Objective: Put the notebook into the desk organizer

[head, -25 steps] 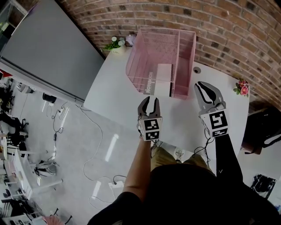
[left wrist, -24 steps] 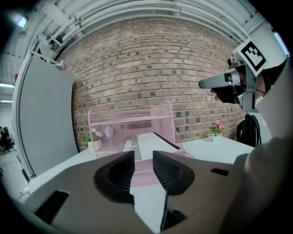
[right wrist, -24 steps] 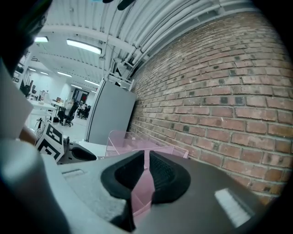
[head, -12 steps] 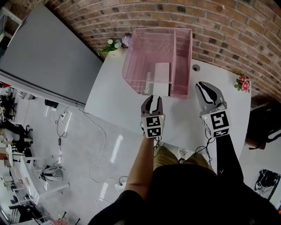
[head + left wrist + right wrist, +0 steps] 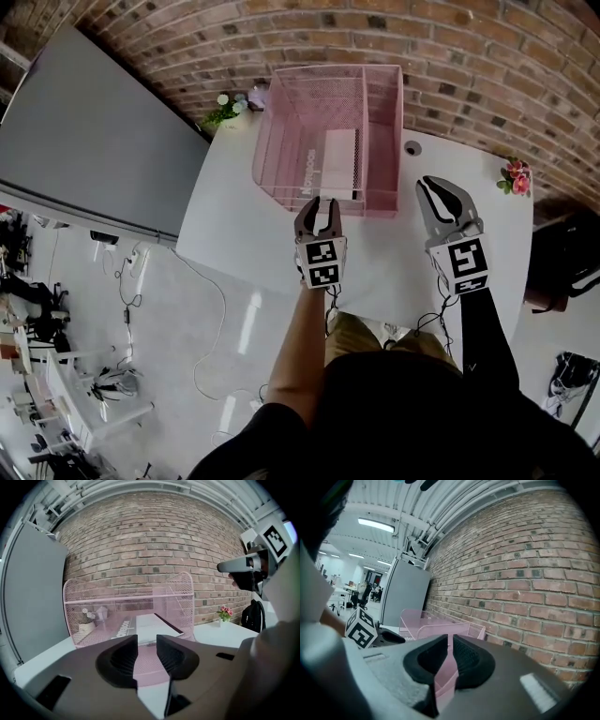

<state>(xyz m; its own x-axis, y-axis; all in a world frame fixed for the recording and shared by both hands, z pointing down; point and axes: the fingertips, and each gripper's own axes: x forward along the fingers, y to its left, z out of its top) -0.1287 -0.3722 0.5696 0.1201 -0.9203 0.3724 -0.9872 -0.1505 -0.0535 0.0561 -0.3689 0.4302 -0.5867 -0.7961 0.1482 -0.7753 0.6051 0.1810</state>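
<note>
Notebook (image 5: 339,161), white, flat inside pink wire organizer (image 5: 281,131), far side of desk (image 5: 394,253).
Left tongs (image 5: 318,204) just near of it, jaws apart, empty; right tongs (image 5: 433,184) further right, jaws closed, empty.

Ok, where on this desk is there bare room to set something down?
Widest bare patch: desk between organizer and flowers. Also the strip in front of the organizer, and its narrow right compartment looks empty. Crowded: the back left corner with the plant, and the wide compartment with the notebook.
</note>
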